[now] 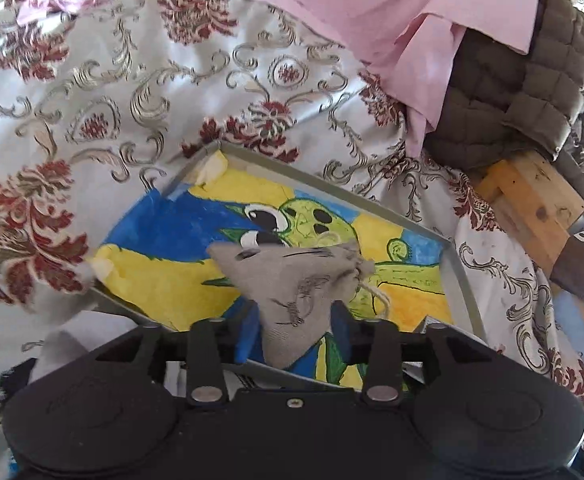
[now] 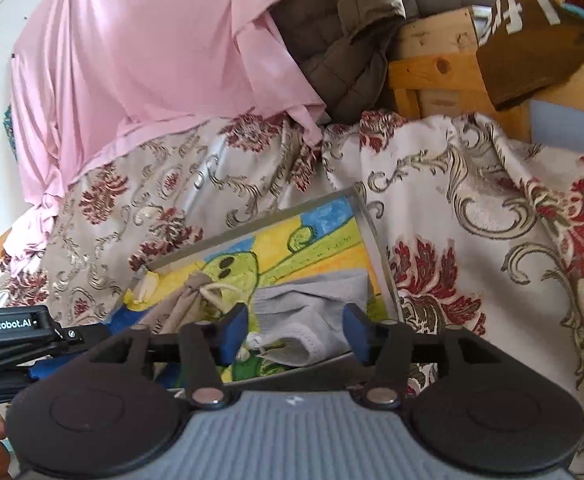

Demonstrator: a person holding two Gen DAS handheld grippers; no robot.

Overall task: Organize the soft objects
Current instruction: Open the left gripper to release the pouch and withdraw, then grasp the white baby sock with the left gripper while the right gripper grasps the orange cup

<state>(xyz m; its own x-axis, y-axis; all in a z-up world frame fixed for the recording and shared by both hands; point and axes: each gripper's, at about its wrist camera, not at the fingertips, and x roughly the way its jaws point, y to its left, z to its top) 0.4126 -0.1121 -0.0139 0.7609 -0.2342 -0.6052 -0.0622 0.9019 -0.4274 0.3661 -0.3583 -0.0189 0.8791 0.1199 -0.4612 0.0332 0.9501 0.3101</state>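
The pouch [image 1: 292, 288] is clamped in the left gripper [image 1: 295, 332] over the tray [image 1: 465, 280], its drawstring end pointing away. The sock [image 2: 311, 320] lies by the tray's right edge, directly between the spread fingers of the right gripper [image 2: 295, 332], probably not yet touched.

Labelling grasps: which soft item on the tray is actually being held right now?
The beige drawstring pouch, pinched in the left hand-held gripper. The grey sock lies loose between the right one's open fingers.

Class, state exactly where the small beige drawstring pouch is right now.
In the left wrist view the beige drawstring pouch is pinched in the left gripper, above the tray lined with a cartoon drawing.
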